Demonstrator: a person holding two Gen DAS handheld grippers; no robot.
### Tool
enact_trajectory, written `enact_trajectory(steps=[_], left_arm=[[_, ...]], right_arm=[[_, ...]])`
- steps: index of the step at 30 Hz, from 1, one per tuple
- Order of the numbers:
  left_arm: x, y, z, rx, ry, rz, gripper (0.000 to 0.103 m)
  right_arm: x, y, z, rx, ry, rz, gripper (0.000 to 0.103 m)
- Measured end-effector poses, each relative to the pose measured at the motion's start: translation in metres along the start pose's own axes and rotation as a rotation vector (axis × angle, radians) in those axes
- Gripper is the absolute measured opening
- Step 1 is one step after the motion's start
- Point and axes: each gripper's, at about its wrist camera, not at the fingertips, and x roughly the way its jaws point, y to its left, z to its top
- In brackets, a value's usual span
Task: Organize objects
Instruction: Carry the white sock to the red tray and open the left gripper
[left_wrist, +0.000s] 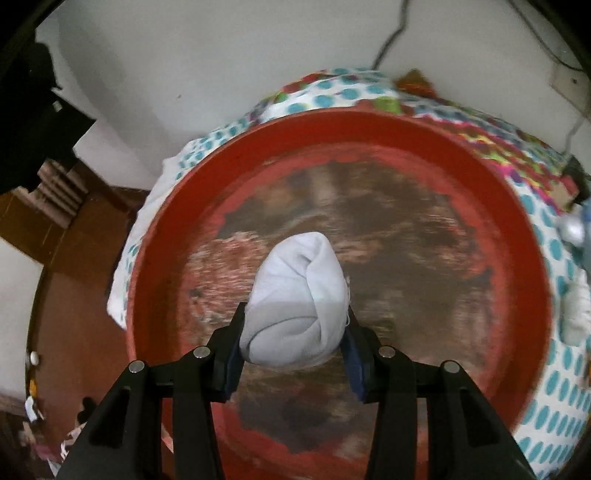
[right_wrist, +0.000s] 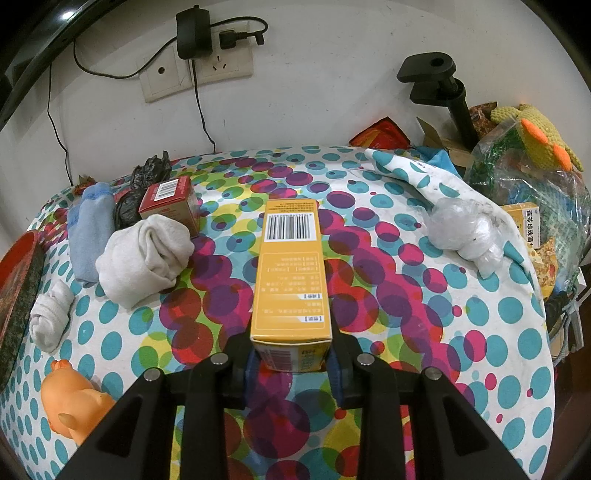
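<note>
L fingers (left_wrist: 236, 354) pinch a rolled white sock (left_wrist: 295, 306), pads pressed on both its sides; the L gripper (left_wrist: 293, 354) holds it above the round red tray (left_wrist: 369, 136), approx over the worn brown middle. Tray sits on the dotted tablecloth (left_wrist: 561, 406); view is blurred, floor and wall at left.

R wrist view: R fingers (right_wrist: 341, 369) clamp the near end of a yellow box (right_wrist: 290, 273), which sticks out fwd from the R gripper (right_wrist: 291, 363), barcode side up, over the tablecloth (right_wrist: 424, 332). Left of it: a bigger white sock bundle (right_wrist: 144, 254), small white sock (right_wrist: 51, 314), light blue sock (right_wrist: 90, 232), red box (right_wrist: 170, 203) w/ black bag (right_wrist: 140, 184) behind. Tray edge (right_wrist: 18, 291) at far left. Orange toy (right_wrist: 74, 402) near bottom left. Crumpled clear plastic (right_wrist: 465, 232) to the right.
</note>
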Motion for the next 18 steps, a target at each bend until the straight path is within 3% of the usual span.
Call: enact_trajectory(steps=[9,18], left_arm=[[0.018,0.023,-0.010,-0.028,0.034,0.020,0.043],[0.021,0.033,-0.009,-0.041,0.030,-0.011,0.046]], right_arm=[[0.000,0.002,0.000,0.000,0.000,-0.001,0.030],[-0.001,0.001,0.000,-0.012,0.000,-0.011,0.030]])
